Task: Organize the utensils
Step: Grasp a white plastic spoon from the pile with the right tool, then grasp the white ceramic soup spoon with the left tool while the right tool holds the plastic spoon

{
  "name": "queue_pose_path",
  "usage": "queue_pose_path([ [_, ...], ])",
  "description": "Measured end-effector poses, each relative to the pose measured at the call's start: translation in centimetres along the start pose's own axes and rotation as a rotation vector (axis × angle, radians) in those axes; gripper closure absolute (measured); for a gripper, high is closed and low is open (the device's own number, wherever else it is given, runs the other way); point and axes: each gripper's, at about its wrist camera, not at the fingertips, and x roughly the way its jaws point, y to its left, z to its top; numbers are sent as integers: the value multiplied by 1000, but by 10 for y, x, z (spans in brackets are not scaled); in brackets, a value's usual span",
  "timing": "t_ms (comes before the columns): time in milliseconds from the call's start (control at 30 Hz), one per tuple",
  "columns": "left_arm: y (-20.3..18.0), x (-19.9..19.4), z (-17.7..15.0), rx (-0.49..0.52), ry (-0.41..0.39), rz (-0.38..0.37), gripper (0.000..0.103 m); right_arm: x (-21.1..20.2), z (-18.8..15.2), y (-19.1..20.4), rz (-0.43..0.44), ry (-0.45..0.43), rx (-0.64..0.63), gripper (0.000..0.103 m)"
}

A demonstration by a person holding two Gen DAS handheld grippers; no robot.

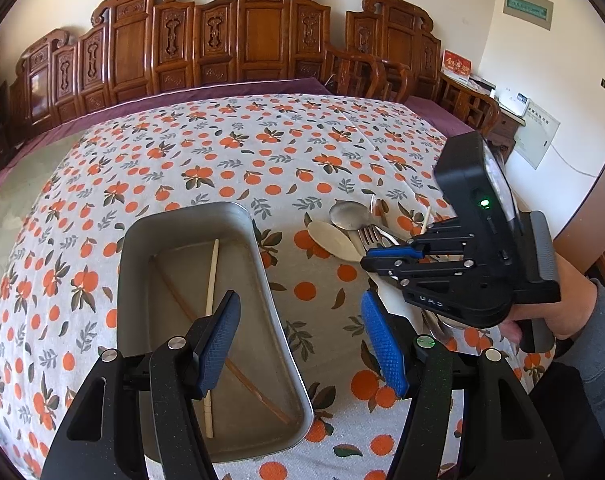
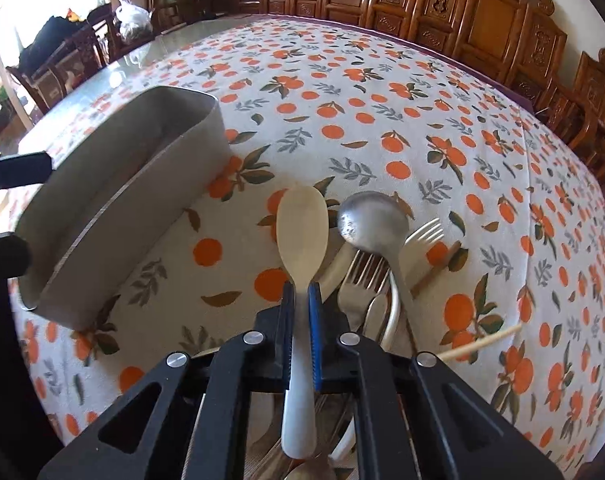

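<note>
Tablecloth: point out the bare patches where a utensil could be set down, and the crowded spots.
Free: the tablecloth beyond the tray and pile, toward the chairs, and the strip between tray and pile. Crowded: the utensil pile, where the right gripper grips the pale spoon. The tray holds two chopsticks.

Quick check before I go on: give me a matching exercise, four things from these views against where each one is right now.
Things:
1. cream plastic rice spoon
2. pale wooden chopstick
3. grey metal serving spoon
4. left gripper

Places or states:
A. lying inside the grey metal tray
B. jaws open, nothing between them
C. handle clamped in the right gripper
D. lying across the forks in the pile

Pairs: 1-C, 2-A, 3-D, 4-B
</note>
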Motion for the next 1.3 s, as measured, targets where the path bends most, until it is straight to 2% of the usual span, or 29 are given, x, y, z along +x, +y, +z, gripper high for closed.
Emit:
queue_pose_path([
  [300, -20, -3, -2, 24, -11, -1, 43, -60, -22, -20, -25, -151, 126, 95],
  [467, -38, 0, 2, 45, -6, -11, 43, -68, -43, -40, -60, -168, 198, 95],
  [633, -52, 10, 9, 62, 26, -11, 43, -58, -66, -64, -77, -137, 272, 94],
  [733, -60, 24, 14, 65, 62, -8, 43, -56, -73, -72, -73, -136, 279, 94],
  [867, -68, 50, 24, 45, 132, -28, 53, -55, -78, -78, -68, -138, 291, 94],
  [933, -72, 66, 29, 37, 170, -38, 55, -55, -79, -81, -64, -140, 296, 94],
  [1133, -73, 108, 35, 7, 284, -9, 65, -54, -81, -86, -53, -140, 308, 94],
  [1200, -70, 120, 34, -15, 331, -14, 74, -54, -81, -86, -50, -139, 309, 94],
  [1300, -63, 132, 33, -52, 372, -6, 75, -55, -80, -84, -45, -145, 309, 94],
])
